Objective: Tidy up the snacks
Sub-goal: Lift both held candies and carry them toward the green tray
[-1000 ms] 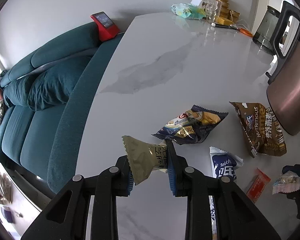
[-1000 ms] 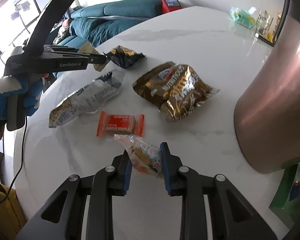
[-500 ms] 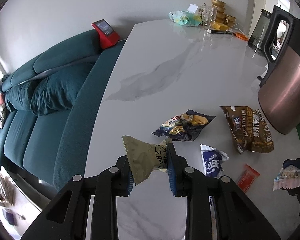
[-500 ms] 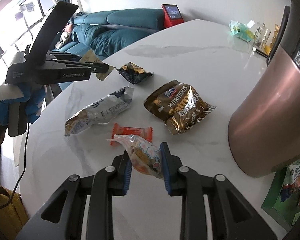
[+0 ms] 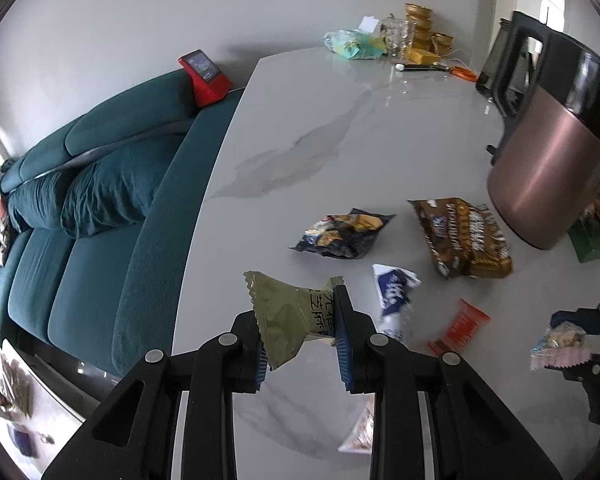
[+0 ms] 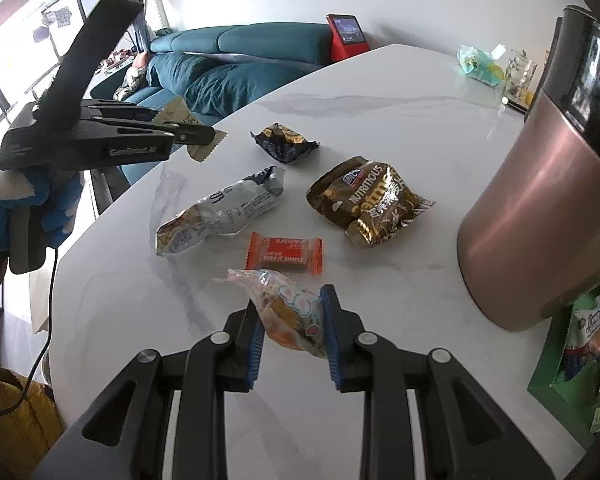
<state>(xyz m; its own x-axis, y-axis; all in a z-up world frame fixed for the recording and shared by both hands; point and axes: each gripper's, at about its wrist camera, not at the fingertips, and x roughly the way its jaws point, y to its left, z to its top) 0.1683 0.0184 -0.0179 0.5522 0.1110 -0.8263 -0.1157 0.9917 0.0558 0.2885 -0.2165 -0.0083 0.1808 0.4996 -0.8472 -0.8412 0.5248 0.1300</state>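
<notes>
On the marble table (image 6: 380,128), "NUTRITIOUS" brown bag (image 6: 366,200) and "KEEP IT SIMPLE" orange bar (image 6: 285,251); both jaws grip snacks.

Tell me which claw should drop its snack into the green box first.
Right, probably. The right claw, shut on a clear pink-printed snack packet, has the green cardboard box beside it at the table's right edge. The left claw, holding an olive-gold foil packet, hangs over the sofa-side edge, farther off.

Olive-gold packet (image 5: 290,322), orange wrapper (image 6: 285,251), brown-gold oatmeal bag (image 6: 366,200), teal sofa (image 5: 100,184), grey-veined white table (image 5: 340,128).
</notes>
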